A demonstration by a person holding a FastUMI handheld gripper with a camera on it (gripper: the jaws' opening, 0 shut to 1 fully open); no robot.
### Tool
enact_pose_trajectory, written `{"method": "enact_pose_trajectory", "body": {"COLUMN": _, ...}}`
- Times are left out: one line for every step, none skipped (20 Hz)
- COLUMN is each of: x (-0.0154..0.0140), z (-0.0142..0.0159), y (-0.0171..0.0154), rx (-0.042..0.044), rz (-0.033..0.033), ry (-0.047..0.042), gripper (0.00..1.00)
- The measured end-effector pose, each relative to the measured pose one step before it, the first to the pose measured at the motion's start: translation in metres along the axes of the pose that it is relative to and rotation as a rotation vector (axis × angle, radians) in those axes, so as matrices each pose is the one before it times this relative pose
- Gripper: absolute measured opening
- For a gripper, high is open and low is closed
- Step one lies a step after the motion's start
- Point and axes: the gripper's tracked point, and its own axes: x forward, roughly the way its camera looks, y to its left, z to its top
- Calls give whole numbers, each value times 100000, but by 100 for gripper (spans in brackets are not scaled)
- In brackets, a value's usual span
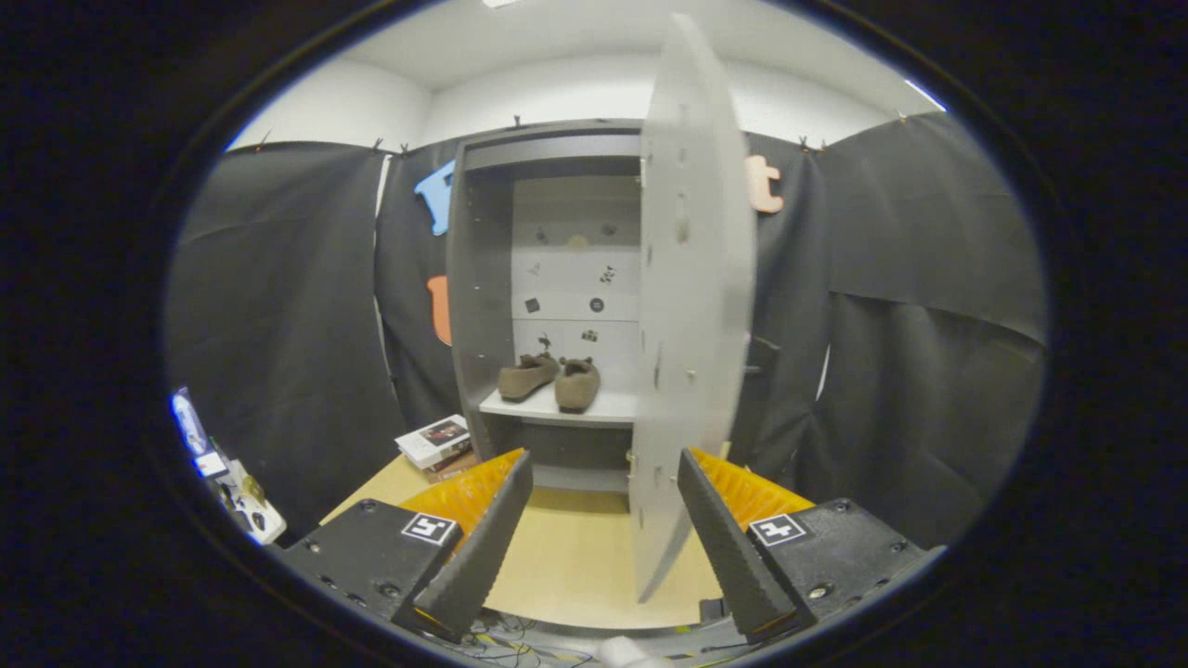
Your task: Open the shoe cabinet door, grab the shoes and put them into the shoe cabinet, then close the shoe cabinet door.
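Well beyond spread claw (603, 529): shoes (549, 378).

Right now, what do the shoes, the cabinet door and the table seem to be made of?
The shoes, on the cabinet shelf: probably suede or felt, matte brown with no shine. The door, swung open ahead of the open gripper: likely laminated board, flat pale grey, with small drilled holes. The table: light wood or wood-look laminate, smooth and tan; grain is too faint to tell.

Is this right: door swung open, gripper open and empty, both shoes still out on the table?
Not quite. In the gripper view the shoes sit on the shelf inside the cabinet, not on the table. The door is open; the gripper is open and empty.
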Motion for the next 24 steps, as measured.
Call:
{"method": "enact_pose_trajectory", "body": {"x": -1009, "z": -259, "y": -2306, "rx": 1092, "rz": -2531, "ry": -609, "gripper": 99}}
{"method": "enact_pose_trajectory", "body": {"x": -373, "z": -61, "y": -2162, "rx": 191, "rz": -2409, "ry": -118, "gripper": 99}}
{"method": "enact_pose_trajectory", "body": {"x": -96, "z": -12, "y": -1872, "rx": 49, "rz": -1612, "ry": -759, "gripper": 99}}
{"method": "enact_pose_trajectory", "body": {"x": 62, "z": 221, "y": -1440, "rx": 242, "rz": -744, "ry": -82, "gripper": 99}}
{"method": "enact_pose_trajectory", "body": {"x": 148, "z": 107, "y": -1562, "rx": 648, "rz": -360, "ry": -61, "gripper": 99}}
{"method": "enact_pose_trajectory", "body": {"x": 305, "z": 118, "y": -1356, "rx": 407, "rz": -32, "ry": 133, "gripper": 100}}
{"method": "enact_pose_trajectory", "body": {"x": 388, "z": 18, "y": -1385, "rx": 324, "rz": -221, "ry": 520, "gripper": 100}}
{"method": "enact_pose_trajectory", "body": {"x": 605, "z": -118, "y": -1104, "rx": 401, "rz": 564, "ry": 183, "gripper": 99}}
{"method": "enact_pose_trajectory", "body": {"x": 640, "z": 211, "y": -1036, "rx": 924, "rz": 771, "ry": 285, "gripper": 99}}
{"method": "enact_pose_trajectory", "body": {"x": 462, "z": 431, "y": -775, "rx": 1349, "rz": 1736, "ry": 190, "gripper": 99}}
{"method": "enact_pose_trajectory", "body": {"x": 833, "z": 286, "y": -295, "rx": 1338, "rz": 2932, "ry": -227, "gripper": 99}}
{"method": "enact_pose_trajectory", "body": {"x": 784, "z": 132, "y": -408, "rx": 837, "rz": 2620, "ry": 526, "gripper": 99}}
{"method": "enact_pose_trajectory", "body": {"x": 772, "z": -33, "y": -430, "rx": 267, "rz": 2508, "ry": 744, "gripper": 99}}
{"method": "enact_pose_trajectory", "body": {"x": 711, "z": 239, "y": -429, "rx": 319, "rz": 2029, "ry": 164, "gripper": 99}}
{"method": "enact_pose_trajectory", "body": {"x": 560, "z": 96, "y": 46, "rx": 368, "rz": 2415, "ry": 90, "gripper": 99}}
{"method": "enact_pose_trajectory", "body": {"x": 520, "z": 285, "y": 152, "rx": 38, "rz": 2925, "ry": -86, "gripper": 99}}
{"method": "enact_pose_trajectory", "body": {"x": 425, "z": 286, "y": 183, "rx": -319, "rz": 2431, "ry": 29, "gripper": 99}}
{"method": "enact_pose_trajectory", "body": {"x": -135, "z": 69, "y": 102, "rx": -749, "rz": 2705, "ry": -158, "gripper": 99}}
{"method": "enact_pose_trajectory", "body": {"x": 197, "z": 301, "y": 144, "rx": -760, "rz": 2404, "ry": -288, "gripper": 99}}
{"method": "enact_pose_trajectory", "body": {"x": 713, "z": 408, "y": 64, "rx": -798, "rz": 2067, "ry": -527, "gripper": 99}}
{"method": "enact_pose_trajectory", "body": {"x": 761, "z": 518, "y": 160, "rx": -549, "rz": 2255, "ry": -456, "gripper": 99}}
{"method": "enact_pose_trajectory", "body": {"x": 713, "z": 198, "y": 411, "rx": -525, "rz": 2626, "ry": 48, "gripper": 99}}
{"method": "enact_pose_trajectory", "body": {"x": 384, "z": 192, "y": 359, "rx": -463, "rz": 2311, "ry": -71, "gripper": 99}}
{"method": "enact_pose_trajectory", "body": {"x": 233, "z": 131, "y": 183, "rx": -599, "rz": 1586, "ry": 154, "gripper": 99}}
